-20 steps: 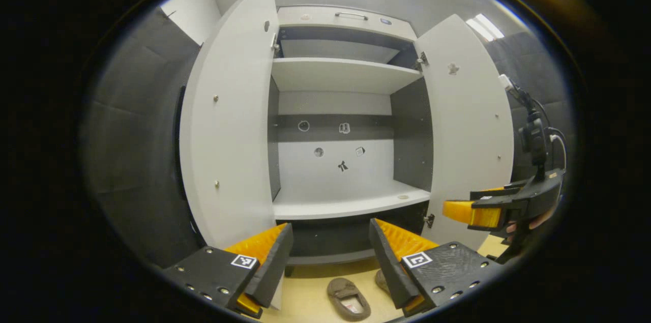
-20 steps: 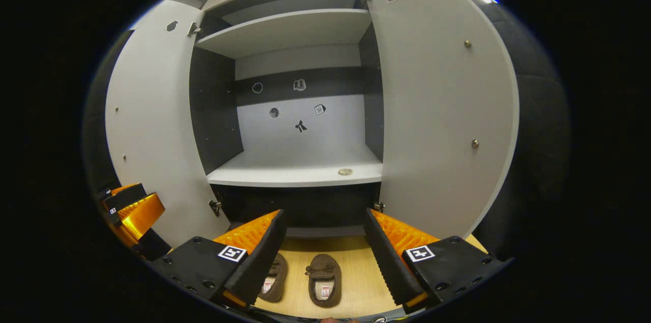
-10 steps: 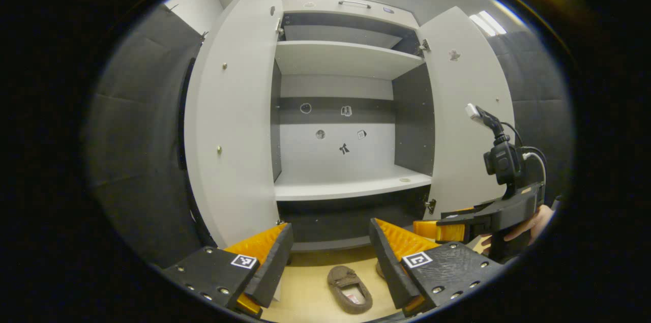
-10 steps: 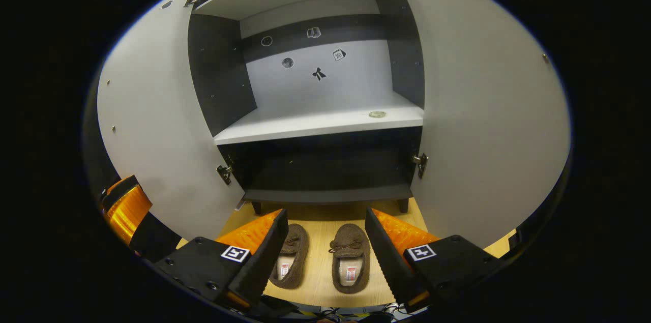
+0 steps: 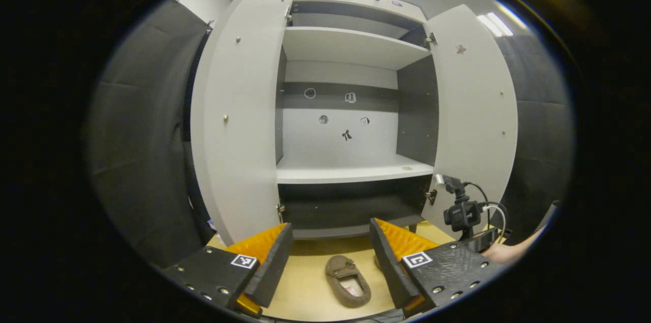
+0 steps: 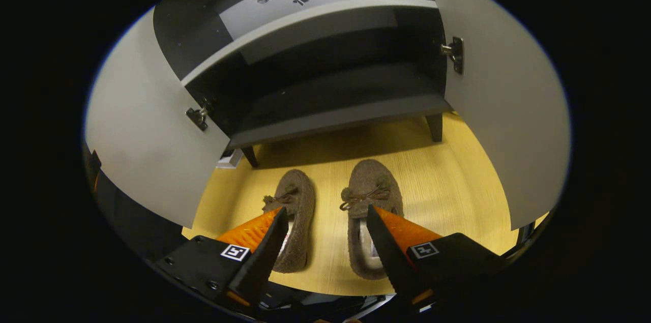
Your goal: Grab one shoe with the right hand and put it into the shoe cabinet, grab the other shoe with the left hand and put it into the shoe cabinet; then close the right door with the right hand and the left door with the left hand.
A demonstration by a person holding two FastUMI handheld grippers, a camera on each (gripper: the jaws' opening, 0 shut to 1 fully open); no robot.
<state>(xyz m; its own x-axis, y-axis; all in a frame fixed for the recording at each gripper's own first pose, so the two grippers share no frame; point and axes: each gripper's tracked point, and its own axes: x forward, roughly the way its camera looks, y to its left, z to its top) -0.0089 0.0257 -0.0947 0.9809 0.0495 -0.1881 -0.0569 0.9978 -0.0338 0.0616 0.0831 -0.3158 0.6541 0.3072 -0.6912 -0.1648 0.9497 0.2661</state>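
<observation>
Wooden floor (image 6: 447, 185) — right tongs (image 6: 325, 241) spread above two slippers (image 6: 368, 211).

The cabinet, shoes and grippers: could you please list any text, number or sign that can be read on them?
No text reads clearly.
Stickers on the cabinet's back wall: small pictures, one a bow shape; any writing is too small.
Insole label in the right shoe: blurred.
Square black-and-white markers on the left gripper and the right gripper: patterns, not words.
</observation>
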